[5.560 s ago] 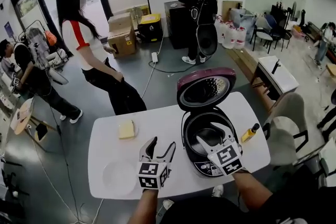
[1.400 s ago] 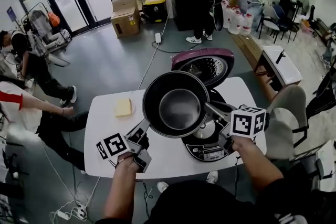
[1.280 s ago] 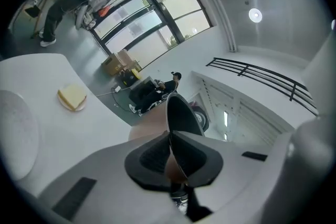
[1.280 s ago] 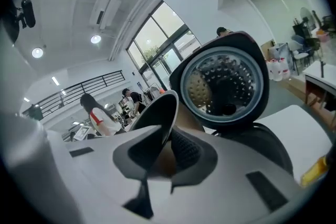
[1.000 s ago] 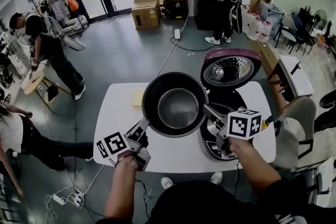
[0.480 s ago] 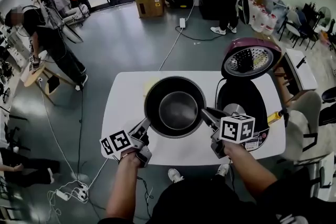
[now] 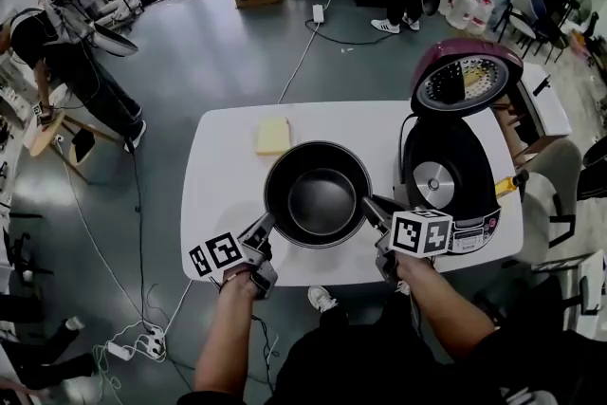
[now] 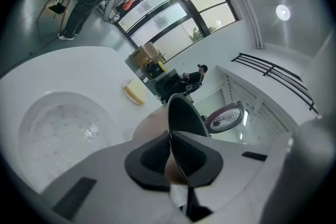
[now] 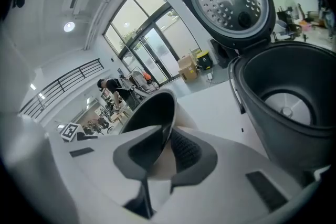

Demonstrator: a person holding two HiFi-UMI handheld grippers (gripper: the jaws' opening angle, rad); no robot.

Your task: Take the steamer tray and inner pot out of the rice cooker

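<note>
**Head view.** The round black metal inner pot (image 7: pixel 318 196) is out of the black rice cooker with the maroon lid (image 7: pixel 446 175). It is held low over the white bench (image 7: pixel 223 156), near the front edge. The left claw (image 7: pixel 264 225) and right claw (image 7: pixel 370 206) are clamped on opposite sides of its rim. Whether the base touches the bench cannot be told.

**Left gripper view.** The pads are clenched on the thin rim. The translucent perforated steamer tray (image 8: pixel 58 128) lies on the bench just beside the pot. Judged risk: the pot could be set down partly on the tray's edge and left tilted.

**Right gripper view.** The pads are pinched on the rim, and the emptied cooker stands close at the right. Judged risk: only a narrow lip is gripped, so unequal wrist roll or one loosened claw could let the pot pivot and slip. A drift to the right would knock the cooker wall.
</note>
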